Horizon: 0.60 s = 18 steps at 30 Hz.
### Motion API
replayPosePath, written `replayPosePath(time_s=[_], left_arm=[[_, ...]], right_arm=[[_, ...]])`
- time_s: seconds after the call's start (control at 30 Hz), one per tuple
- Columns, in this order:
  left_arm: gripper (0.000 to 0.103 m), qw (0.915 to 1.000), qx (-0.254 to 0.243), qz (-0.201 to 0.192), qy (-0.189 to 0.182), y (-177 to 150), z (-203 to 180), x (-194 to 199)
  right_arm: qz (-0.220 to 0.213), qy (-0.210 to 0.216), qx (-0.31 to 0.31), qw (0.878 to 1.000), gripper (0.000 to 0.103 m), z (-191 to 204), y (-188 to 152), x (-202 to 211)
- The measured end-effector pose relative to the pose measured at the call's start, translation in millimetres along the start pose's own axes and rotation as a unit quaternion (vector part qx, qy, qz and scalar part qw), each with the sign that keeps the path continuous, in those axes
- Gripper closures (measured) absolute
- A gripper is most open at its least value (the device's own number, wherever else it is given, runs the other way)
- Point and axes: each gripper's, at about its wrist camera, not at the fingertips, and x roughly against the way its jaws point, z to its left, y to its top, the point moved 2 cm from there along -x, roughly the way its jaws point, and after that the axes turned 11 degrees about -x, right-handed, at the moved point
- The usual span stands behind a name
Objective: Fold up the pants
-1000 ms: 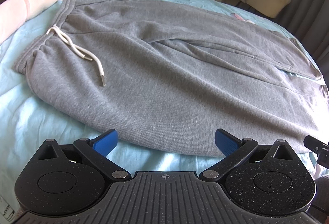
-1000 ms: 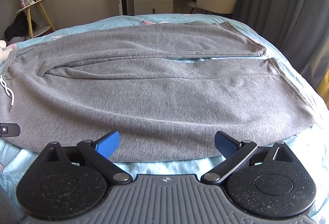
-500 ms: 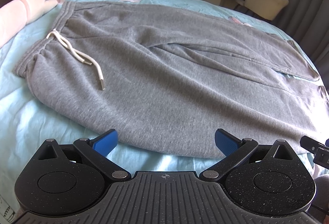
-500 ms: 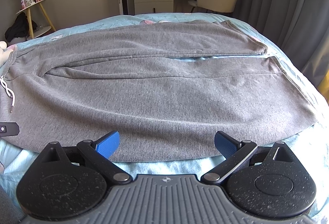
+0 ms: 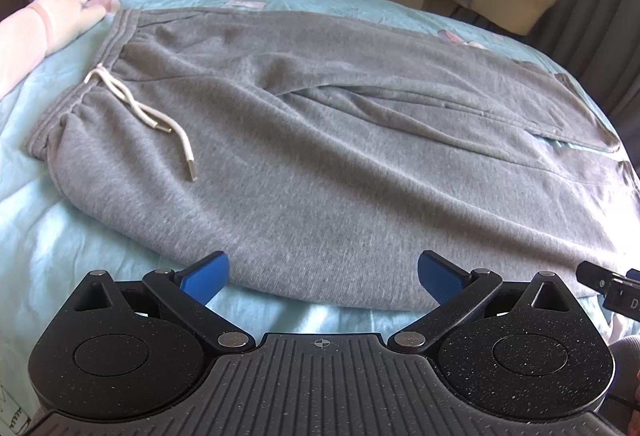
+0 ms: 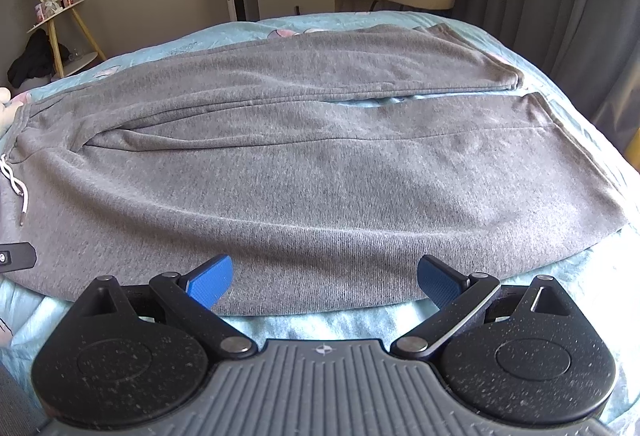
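Left wrist view: a partial marking, perhaps "D", is seen on the black part point(image 5: 618, 294) at the right edge, too cut off to be read; no brand or label can be read on the pants point(image 5: 340, 140). The grey pants are spread flat on a light blue bedsheet point(image 5: 52, 236), waistband to the left, legs running right. A white drawstring point(image 5: 148, 114) lies loose on the fabric near the waistband. The left gripper point(image 5: 323, 274) is held wide apart, nothing between its blue fingertips point(image 5: 204, 274), and is placed just at the near edge of the pants, close to the hip; whether the tips touch the cloth cannot be told. A pink pillow point(image 5: 36, 32) is seen beside the waistband. In the right wrist view the right gripper point(image 6: 325, 280) is likewise spread wide and empty, set at the near edge of the nearer leg, around its middle. The two legs lie side by side, a thin strip of sheet showing between them near the cuffs point(image 6: 516, 78).
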Motion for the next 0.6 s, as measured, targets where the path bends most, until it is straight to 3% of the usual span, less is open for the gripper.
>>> replayPosePath(time_s=[0.1,0.27,0.33,0.43,0.53,0.6], left_arm=[[0.000,1.0000,0.000,0.005,0.000,2.2,-0.3,-3.2],[0.000,0.9999,0.011,0.002,0.001,8.5,1.9,-8.8],[0.000,0.9999,0.014,-0.004,0.003,12.6,1.4,-12.1],[0.000,0.9999,0.003,-0.005,0.013,20.8,-3.7,-23.0],[0.000,0.9995,-0.011,-0.004,0.028,32.8,-8.9,-37.8],[0.000,0.9994,-0.010,-0.007,0.034,44.7,-9.2,-49.5]], right_arm=[[-0.003,0.007,-0.011,1.000,0.004,-3.3,2.4,-1.2],[-0.052,0.075,-0.046,0.995,0.004,-7.6,19.6,-6.8],[-0.075,0.083,-0.041,0.993,0.004,-3.1,27.3,-15.7],[-0.071,0.077,0.002,0.995,0.004,14.1,37.5,-39.2],[-0.058,0.069,0.049,0.995,0.014,30.9,43.2,-67.0],[-0.041,0.055,0.066,0.995,0.033,38.0,48.9,-88.5]])
